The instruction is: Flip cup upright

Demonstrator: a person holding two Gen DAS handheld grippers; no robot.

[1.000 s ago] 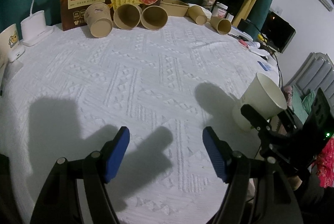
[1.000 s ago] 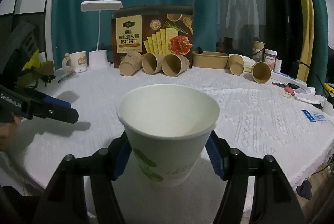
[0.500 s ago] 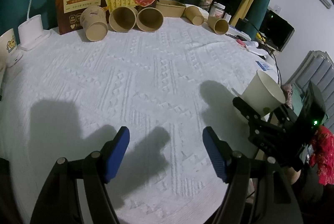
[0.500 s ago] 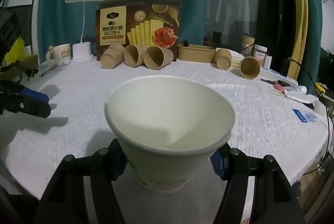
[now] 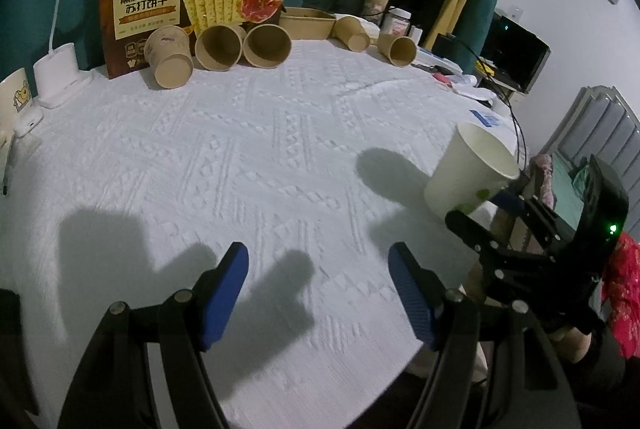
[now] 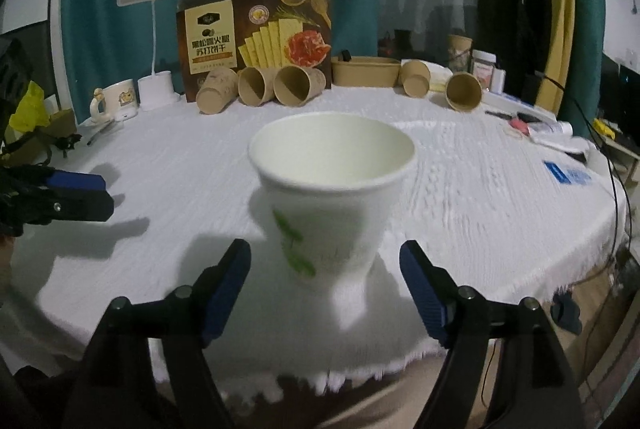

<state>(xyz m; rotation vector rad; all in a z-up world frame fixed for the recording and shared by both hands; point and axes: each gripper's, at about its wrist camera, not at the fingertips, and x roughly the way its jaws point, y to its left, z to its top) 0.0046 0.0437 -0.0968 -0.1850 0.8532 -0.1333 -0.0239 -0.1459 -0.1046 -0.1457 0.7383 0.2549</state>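
Right claw [image 6: 325, 283] has let go; tapered white paper cup [image 6: 332, 197] stands upright.

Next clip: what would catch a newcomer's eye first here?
The white paper cup stands mouth-up near the table's near edge, between the open right gripper fingers. Behind it, a row of brown cups lies tipped before the cracker box.

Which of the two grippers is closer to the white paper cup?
Right. The right gripper is open with the white paper cup just ahead; the left gripper sits off to the cup's left.
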